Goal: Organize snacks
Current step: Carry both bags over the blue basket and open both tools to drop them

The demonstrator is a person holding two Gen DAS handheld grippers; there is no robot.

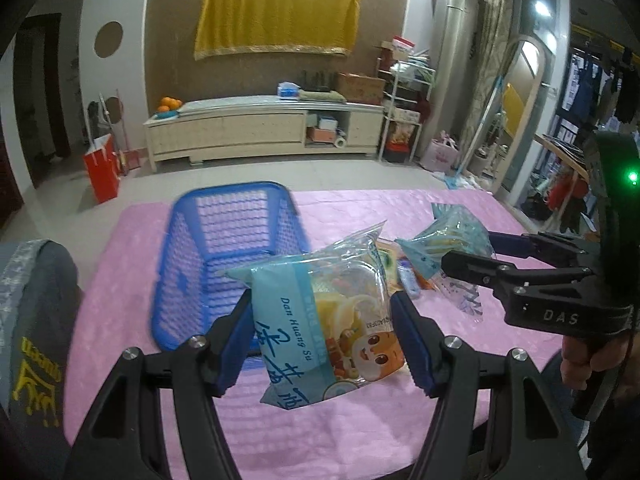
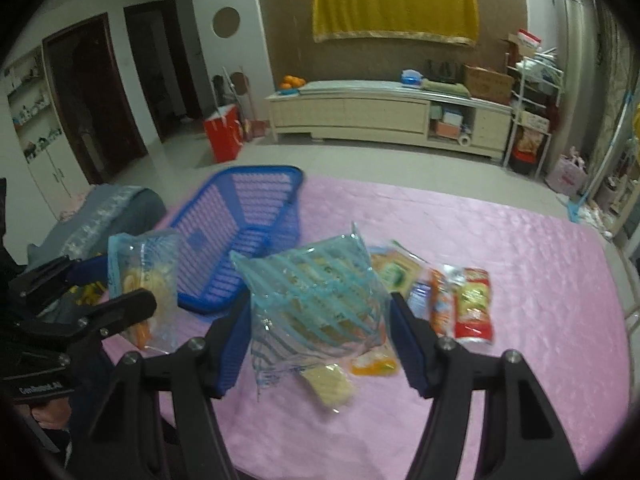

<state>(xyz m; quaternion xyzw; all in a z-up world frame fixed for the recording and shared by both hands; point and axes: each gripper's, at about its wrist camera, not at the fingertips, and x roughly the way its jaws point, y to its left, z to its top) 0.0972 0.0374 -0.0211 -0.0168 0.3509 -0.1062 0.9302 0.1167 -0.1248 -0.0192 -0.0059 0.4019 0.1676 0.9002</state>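
I see the blue basket (image 2: 248,236) open-topped with nothing in it; loose snack packets (image 2: 452,300) crowd the pink tablecloth (image 2: 520,264) to its right.

Blue mesh basket (image 1: 224,248), pink tablecloth (image 1: 340,420), teal-striped clear snack bag (image 2: 320,296)

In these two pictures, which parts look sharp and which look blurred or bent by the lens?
Left wrist view: the snack bag in the left gripper is sharp enough to read its print; the blue basket rim is slightly smeared; dark corners, curved walls. Right wrist view: softer overall; the striped bag in the right gripper and the red packet are blurred.
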